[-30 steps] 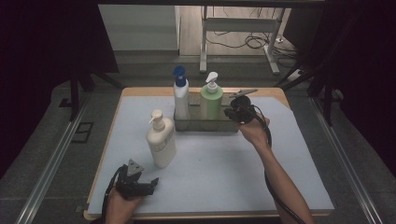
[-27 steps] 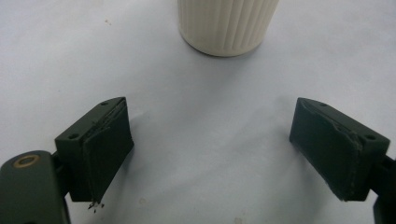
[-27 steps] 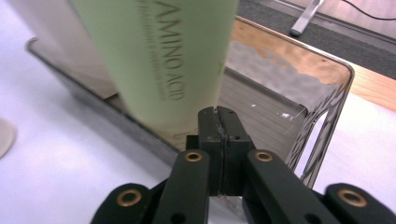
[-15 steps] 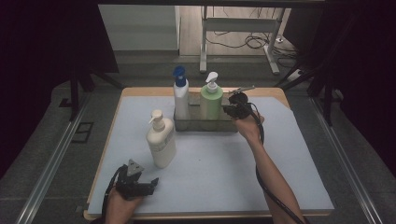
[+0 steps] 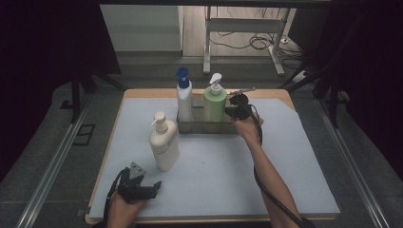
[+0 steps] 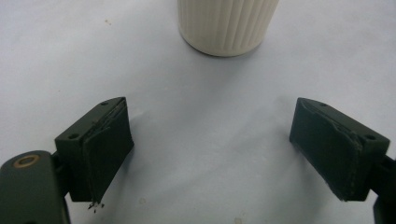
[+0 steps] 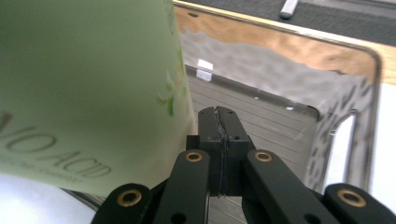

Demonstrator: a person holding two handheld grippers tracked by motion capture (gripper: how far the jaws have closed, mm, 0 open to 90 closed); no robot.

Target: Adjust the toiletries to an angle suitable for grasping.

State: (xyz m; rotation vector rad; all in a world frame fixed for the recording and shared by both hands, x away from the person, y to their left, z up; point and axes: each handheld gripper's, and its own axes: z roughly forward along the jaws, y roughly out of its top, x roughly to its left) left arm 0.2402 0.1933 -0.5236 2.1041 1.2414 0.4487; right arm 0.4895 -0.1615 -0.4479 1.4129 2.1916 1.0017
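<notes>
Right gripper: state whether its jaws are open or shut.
Shut. In the right gripper view the right gripper has its pads pressed together, nothing between, beside the green bottle.

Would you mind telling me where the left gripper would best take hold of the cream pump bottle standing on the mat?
Probably the ribbed body of the cream pump bottle, coming level from the near side where the left gripper lies, jaws open. The bottle stands upright and apart from the tray, with free mat on either flank; its pump head looks too narrow and wobbly.
</notes>
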